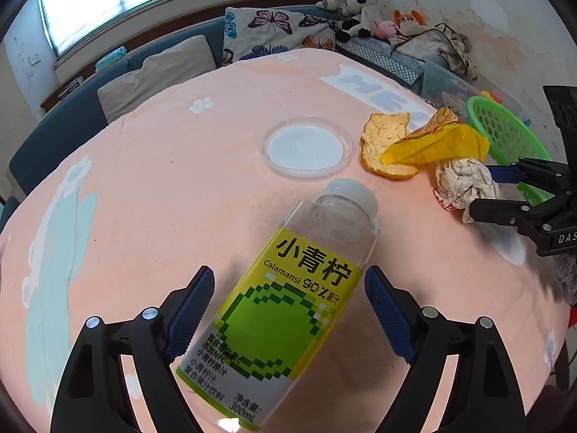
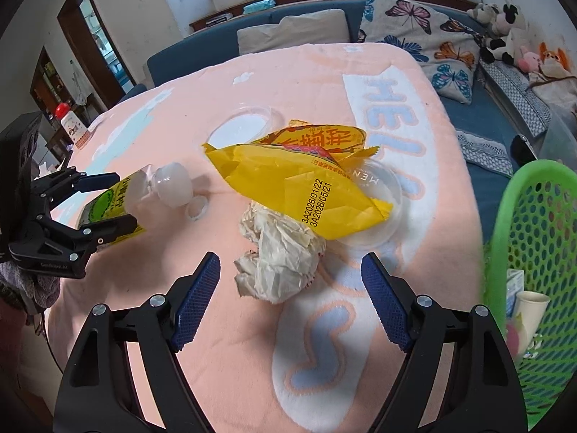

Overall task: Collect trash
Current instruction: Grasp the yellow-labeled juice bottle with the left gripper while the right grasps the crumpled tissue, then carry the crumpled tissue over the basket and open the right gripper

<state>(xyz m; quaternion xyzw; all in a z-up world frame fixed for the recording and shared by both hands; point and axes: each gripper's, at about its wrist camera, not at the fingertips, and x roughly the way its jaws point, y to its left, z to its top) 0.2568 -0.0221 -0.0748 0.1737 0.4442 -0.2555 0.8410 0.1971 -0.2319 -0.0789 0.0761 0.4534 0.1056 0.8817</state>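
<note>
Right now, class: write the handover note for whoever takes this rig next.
Left gripper: open, straddling the lying juice bottle, not gripping.
Right gripper: open, just short of the crumpled paper.
On the table: yellow wrapper, orange peel, clear lid.
Green basket at the right edge holds a paper cup.
Left to collect: everything on the table.

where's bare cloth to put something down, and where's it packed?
Free: the pink cloth left of the clear lid and the juice bottle. Packed: the right, where orange peel, yellow wrapper and crumpled paper bunch beside the green basket.
</note>
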